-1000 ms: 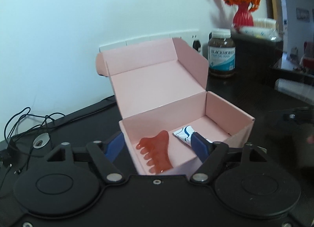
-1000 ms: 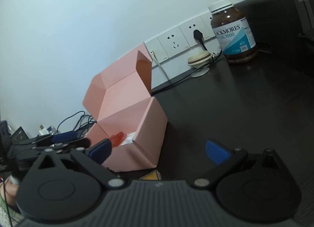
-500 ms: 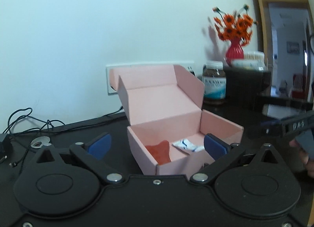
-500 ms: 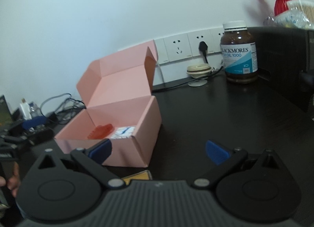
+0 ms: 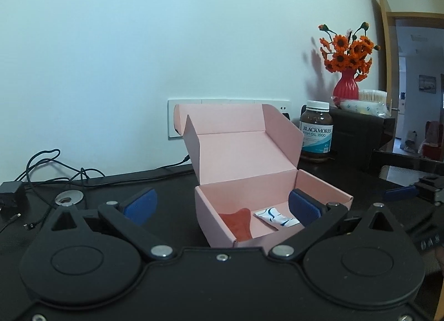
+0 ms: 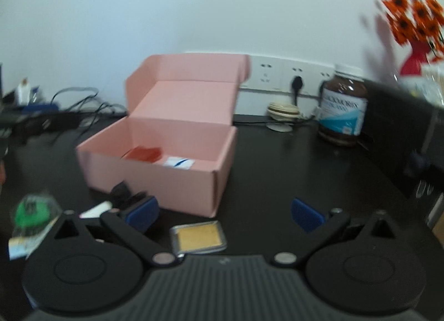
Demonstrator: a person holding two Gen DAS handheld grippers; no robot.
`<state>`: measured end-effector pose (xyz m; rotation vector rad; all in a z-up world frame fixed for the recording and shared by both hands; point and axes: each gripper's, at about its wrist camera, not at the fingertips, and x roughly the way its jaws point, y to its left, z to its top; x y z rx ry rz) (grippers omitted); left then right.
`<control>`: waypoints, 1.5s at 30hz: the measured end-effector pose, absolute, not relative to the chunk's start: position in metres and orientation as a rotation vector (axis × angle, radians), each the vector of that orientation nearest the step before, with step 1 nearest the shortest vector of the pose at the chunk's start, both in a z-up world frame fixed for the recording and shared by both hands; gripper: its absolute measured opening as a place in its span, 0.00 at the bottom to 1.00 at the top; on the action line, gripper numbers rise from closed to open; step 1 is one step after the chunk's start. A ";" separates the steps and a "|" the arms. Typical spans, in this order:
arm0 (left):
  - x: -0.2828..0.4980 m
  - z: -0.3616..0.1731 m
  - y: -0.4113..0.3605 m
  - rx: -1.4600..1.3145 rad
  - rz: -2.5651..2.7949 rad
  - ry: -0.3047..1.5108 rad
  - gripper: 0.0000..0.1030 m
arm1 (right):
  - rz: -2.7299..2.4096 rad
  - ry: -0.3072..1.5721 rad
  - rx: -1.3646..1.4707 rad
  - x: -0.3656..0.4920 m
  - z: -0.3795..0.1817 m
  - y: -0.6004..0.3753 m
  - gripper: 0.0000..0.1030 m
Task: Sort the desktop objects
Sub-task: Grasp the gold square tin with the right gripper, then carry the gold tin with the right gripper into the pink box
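Two tongs: your left tongs and right tongs both stand wide, nothing between the pads.
Box: the pink box sits mid-table toward the back edge, lid up against the wall sockets.
Inside the box: a red comb-shaped piece lies beside a white sachet on the floor of the box.
Front of the table: a flat tin with a yellow face lies just before your right tongs, near the box's front corner; a green packet sits toward the left edge, blurred.
Back right corner: a brown bottle stands by the wall, red vase of orange flowers behind it.
Back left: cables trail along the table edge.
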<state>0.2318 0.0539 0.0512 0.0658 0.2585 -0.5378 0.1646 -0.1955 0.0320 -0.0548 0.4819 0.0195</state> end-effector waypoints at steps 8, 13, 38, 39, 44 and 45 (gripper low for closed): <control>0.234 0.046 0.050 0.081 -0.552 0.297 1.00 | 0.092 0.548 -0.207 0.157 0.029 -0.182 0.67; 0.234 0.044 0.049 0.086 -0.551 0.298 1.00 | 0.108 0.593 -0.179 0.161 0.022 -0.182 0.62; 0.253 0.039 0.055 0.017 -0.469 0.380 1.00 | 0.211 0.655 -0.040 0.186 0.016 -0.201 0.44; 0.252 0.038 0.054 0.026 -0.469 0.379 1.00 | 0.208 0.652 -0.042 0.185 0.016 -0.201 0.44; 0.248 0.037 0.050 0.058 -0.469 0.363 1.00 | 0.173 0.619 -0.069 0.175 0.015 -0.196 0.44; 0.248 0.037 0.049 0.061 -0.468 0.360 1.00 | 0.161 0.608 -0.083 0.172 0.015 -0.195 0.44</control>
